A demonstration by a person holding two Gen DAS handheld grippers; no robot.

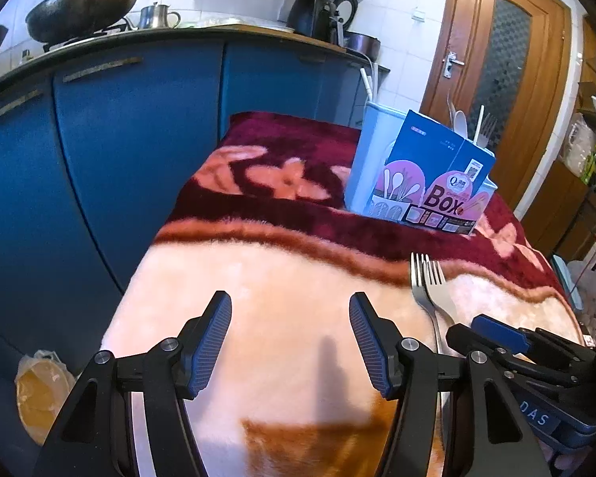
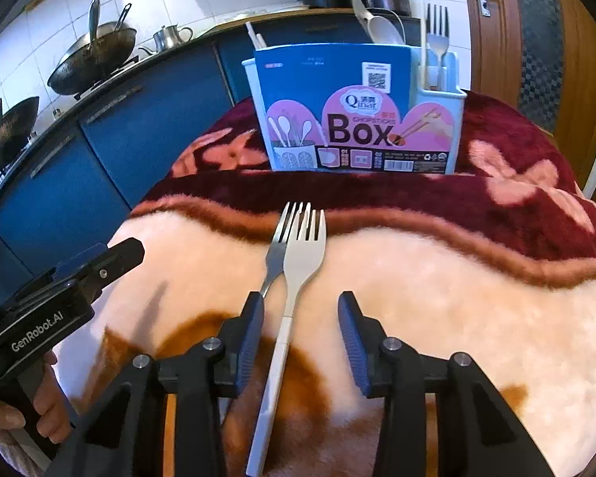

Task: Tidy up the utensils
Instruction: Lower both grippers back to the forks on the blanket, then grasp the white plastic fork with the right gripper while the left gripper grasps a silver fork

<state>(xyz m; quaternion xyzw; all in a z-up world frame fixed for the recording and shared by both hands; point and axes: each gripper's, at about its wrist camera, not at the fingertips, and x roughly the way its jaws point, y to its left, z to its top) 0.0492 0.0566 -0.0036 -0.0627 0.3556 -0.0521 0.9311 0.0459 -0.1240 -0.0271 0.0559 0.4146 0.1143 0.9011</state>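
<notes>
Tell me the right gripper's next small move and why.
Probably lower and close the right gripper on the white-handled fork. Its open fingers already straddle that handle, which lies over a second fork on the blanket. The utensil box stands just ahead, another fork upright in it.

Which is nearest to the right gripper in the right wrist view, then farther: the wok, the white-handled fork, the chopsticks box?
1. White-handled fork: between the right gripper fingers.
2. Chopsticks box: straight ahead on the blanket.
3. Wok: far left, on the stove.
</notes>
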